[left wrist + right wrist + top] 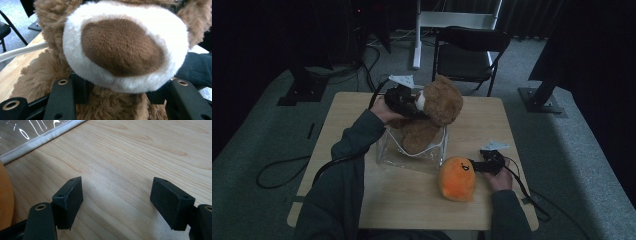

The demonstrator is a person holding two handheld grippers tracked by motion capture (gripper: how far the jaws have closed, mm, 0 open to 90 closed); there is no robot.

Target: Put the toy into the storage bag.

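The bear (pixel 434 112) sits just above the middle of the high view, its lower body down inside a clear bag (pixel 387 150) with a white rim that stands on the table (pixel 412 200). It is a plush toy of shaggy mid-brown fur, with a round head, a paler body and a white muzzle. In the left gripper view the muzzle (pixel 125 47) takes up most of the frame: a ring of white pile around a broad oval nose of short, darker brown fabric, with long brown fur below it.

The left gripper (pixel 404 102) is clamped on the bear at the muzzle, one jaw on each side just under the white pile.

The right gripper (pixel 477 166) lies at lower right of the high view, beside an orange plush (pixel 457 178). Its jaws stand apart over bare wood, nothing between them, with the orange plush at the left edge of the right gripper view and the bag's rim at upper left.
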